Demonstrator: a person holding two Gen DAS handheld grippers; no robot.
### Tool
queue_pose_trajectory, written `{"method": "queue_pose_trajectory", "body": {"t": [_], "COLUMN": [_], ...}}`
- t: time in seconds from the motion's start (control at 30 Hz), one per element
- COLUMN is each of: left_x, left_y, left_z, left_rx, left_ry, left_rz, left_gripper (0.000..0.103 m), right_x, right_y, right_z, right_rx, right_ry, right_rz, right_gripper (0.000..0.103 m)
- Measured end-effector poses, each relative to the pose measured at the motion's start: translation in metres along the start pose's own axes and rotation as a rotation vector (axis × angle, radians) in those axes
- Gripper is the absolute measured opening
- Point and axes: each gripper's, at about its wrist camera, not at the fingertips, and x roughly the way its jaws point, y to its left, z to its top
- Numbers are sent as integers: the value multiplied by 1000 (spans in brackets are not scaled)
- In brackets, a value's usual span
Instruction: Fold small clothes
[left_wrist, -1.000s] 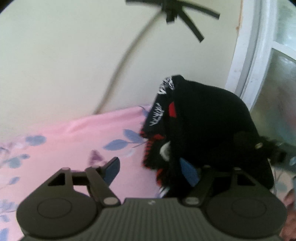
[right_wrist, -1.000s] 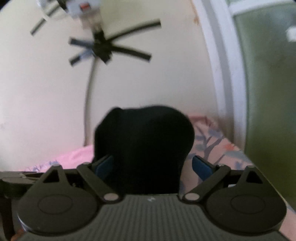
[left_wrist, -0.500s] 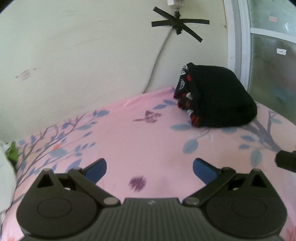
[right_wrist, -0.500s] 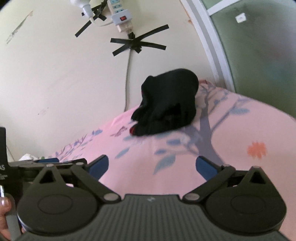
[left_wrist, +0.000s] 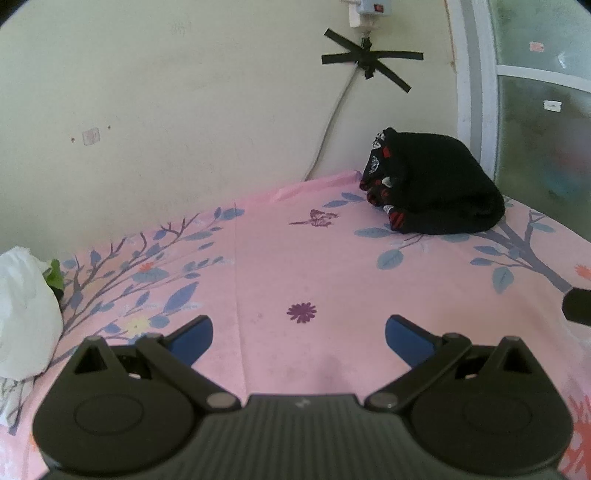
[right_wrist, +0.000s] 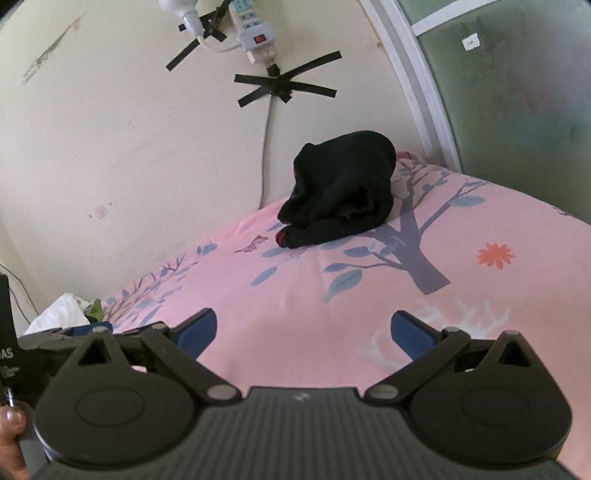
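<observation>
A folded black garment (left_wrist: 436, 184) with red and white print along its left edge lies bunched on the pink floral sheet (left_wrist: 295, 258), in the far corner by the wall and window. In the right wrist view the same black garment (right_wrist: 343, 192) sits far ahead. My left gripper (left_wrist: 299, 334) is open over bare sheet, nothing between its blue pads, well short of the garment. My right gripper (right_wrist: 303, 328) is open too, with only the sheet (right_wrist: 369, 295) below it.
White cloth (left_wrist: 26, 306) with a bit of green lies at the sheet's left edge, seen also as a white pile (right_wrist: 62, 310) in the right wrist view. A cable (left_wrist: 332, 122) taped to the wall runs down behind the bed. A window frame (left_wrist: 476, 92) borders the right.
Both grippers let go of the black garment and drew back from it; it now lies far ahead in the corner. Their jaws opened wider early in that move.
</observation>
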Motion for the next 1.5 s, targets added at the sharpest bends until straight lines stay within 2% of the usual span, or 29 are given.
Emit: {"method": "queue_pose_trajectory", "body": {"t": [0.17, 0.33, 0.43, 1.5], "left_x": [-10, -12, -9, -7], "left_y": [-6, -9, -11, -21], "left_z": [-1, 0, 0, -3], "left_rx": [29, 34, 40, 100], "left_ry": [-26, -5, 38, 43], "left_rz": [16, 8, 17, 83], "left_gripper": [103, 103, 103, 103], "right_x": [-2, -2, -2, -1], "right_y": [1, -1, -2, -15], "right_z": [1, 1, 1, -2], "right_rx": [8, 18, 22, 75], "right_ry": [-5, -8, -8, -10], "right_rz": [5, 9, 10, 19], "right_gripper": [97, 97, 97, 97]}}
